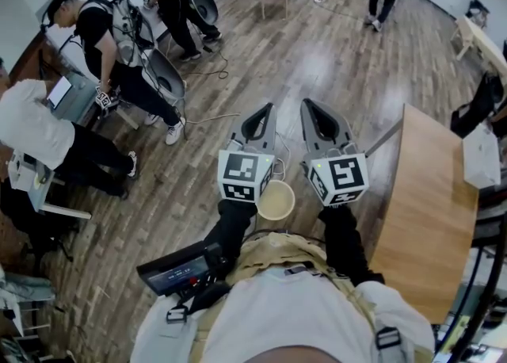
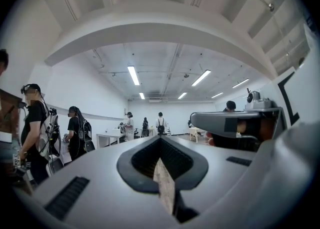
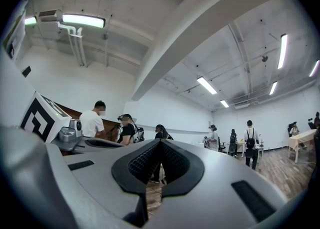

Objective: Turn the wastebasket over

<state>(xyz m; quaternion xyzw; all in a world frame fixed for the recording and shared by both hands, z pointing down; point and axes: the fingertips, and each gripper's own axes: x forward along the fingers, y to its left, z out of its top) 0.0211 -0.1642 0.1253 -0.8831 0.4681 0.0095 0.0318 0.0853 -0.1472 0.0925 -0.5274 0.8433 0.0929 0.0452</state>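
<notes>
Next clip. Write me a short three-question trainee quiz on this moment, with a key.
1. True or false: the right gripper is gripping the beige bin.
2. The wooden table is: A) on the wearer's left B) on the wearer's right C) under the bin.
3. How do the jaws of the left gripper stand?
Key: 1 false; 2 B; 3 together, with nothing between them.
</notes>
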